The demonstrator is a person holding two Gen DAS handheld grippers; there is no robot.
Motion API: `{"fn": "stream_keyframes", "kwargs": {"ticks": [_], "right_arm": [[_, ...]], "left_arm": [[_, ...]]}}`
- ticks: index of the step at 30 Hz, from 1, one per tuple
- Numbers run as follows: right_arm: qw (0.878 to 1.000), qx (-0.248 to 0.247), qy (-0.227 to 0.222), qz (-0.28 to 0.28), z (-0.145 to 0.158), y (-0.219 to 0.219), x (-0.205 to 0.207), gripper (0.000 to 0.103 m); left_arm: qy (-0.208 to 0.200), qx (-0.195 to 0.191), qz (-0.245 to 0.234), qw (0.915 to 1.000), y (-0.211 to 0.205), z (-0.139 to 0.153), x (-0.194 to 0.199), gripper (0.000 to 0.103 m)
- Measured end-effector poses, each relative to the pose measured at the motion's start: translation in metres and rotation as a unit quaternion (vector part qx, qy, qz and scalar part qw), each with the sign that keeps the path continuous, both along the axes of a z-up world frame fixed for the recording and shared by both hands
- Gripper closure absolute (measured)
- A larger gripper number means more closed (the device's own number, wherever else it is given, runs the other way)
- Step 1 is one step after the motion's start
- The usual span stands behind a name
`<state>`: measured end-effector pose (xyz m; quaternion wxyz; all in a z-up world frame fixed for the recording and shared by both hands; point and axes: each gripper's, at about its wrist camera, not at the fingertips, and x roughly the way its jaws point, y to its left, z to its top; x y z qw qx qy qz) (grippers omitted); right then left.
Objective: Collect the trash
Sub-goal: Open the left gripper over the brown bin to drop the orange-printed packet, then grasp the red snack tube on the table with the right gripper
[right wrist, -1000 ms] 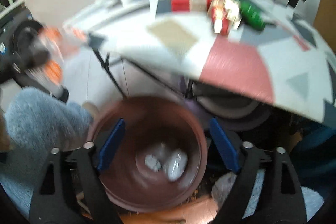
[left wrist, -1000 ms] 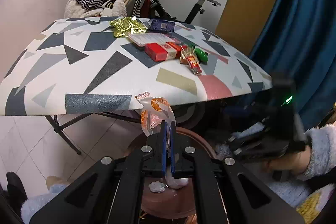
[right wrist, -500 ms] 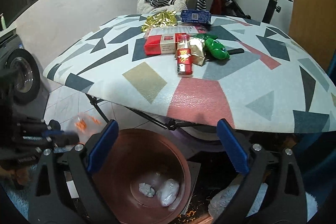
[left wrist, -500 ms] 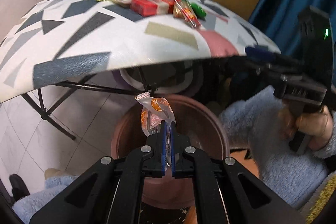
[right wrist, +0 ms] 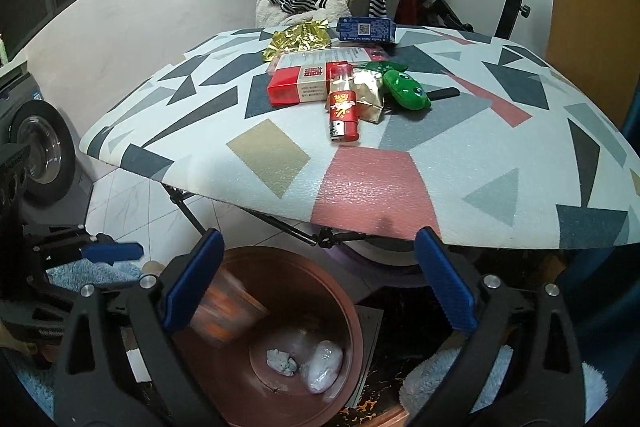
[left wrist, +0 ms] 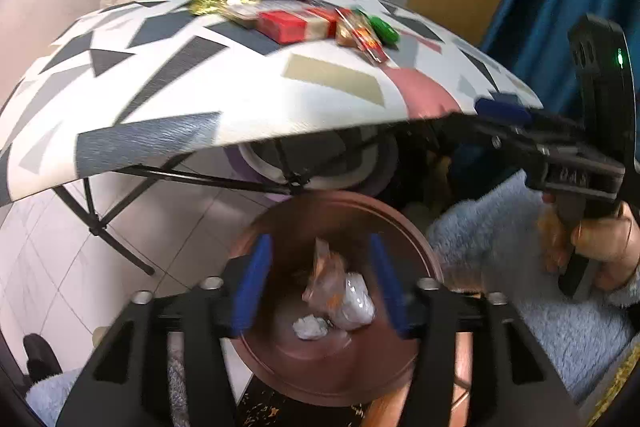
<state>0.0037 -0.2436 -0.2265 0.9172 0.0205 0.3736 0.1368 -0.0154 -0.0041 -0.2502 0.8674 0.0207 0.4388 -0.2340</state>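
Now the left gripper point(left wrist: 318, 283) has let go: half a second ago its jaws pinched the orange-printed wrapper point(left wrist: 328, 281), and they stand wide apart while the wrapper drops, blurred, inside the brown bin point(left wrist: 416, 251) onto two crumpled white wads point(right wrist: 306, 363). The right gripper point(right wrist: 316, 281) has its jaws spread, empty, near the tabletop point(right wrist: 372, 183). No print on the red box point(right wrist: 298, 85) or lighter point(right wrist: 343, 107) is readable.
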Motion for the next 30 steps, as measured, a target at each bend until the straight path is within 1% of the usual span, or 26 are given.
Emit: {"fn": "stream_keyframes", "kwargs": {"ticks": [3, 4, 6, 8, 11, 15, 17, 21, 25, 30], "right_arm": [[1.0, 0.001, 0.001, -0.001, 0.0, 0.0, 0.0, 0.007], [1.0, 0.001, 0.002, -0.001, 0.0, 0.0, 0.0, 0.007], [1.0, 0.0, 0.004, -0.001, -0.001, 0.001, 0.001, 0.007], [1.0, -0.002, 0.006, -0.001, -0.002, 0.002, 0.001, 0.007], [1.0, -0.002, 0.006, -0.003, -0.002, 0.002, 0.001, 0.006], [1.0, -0.001, 0.008, -0.006, -0.003, 0.001, 0.002, 0.006], [1.0, -0.001, 0.009, -0.007, -0.003, 0.0, 0.003, 0.006], [1.0, -0.001, 0.009, -0.008, -0.004, 0.0, 0.003, 0.006], [1.0, 0.0, 0.013, -0.007, -0.005, 0.001, 0.004, 0.006], [1.0, 0.001, 0.018, -0.002, -0.006, 0.003, 0.005, 0.006]], "left_arm": [[-0.013, -0.012, 0.02, 0.9997, 0.008, 0.006, 0.001, 0.035], [-0.018, -0.013, 0.028, 0.9994, 0.011, 0.007, 0.002, 0.028], [-0.024, -0.02, 0.038, 0.9988, 0.015, 0.01, 0.002, 0.022], [-0.029, -0.025, 0.048, 0.9981, 0.019, 0.013, 0.003, 0.013], [-0.034, -0.029, 0.058, 0.9973, 0.023, 0.015, 0.004, 0.007], [-0.039, -0.025, 0.066, 0.9967, 0.025, 0.016, 0.004, 0.006], [-0.048, -0.018, 0.075, 0.9959, 0.026, 0.018, 0.003, 0.006], [-0.061, -0.016, 0.089, 0.994, 0.031, 0.02, 0.003, 0.006], [-0.09, -0.007, 0.107, 0.9901, 0.036, 0.026, 0.001, 0.006], [-0.102, -0.005, 0.113, 0.9884, 0.038, 0.029, 0.002, 0.006]]}}
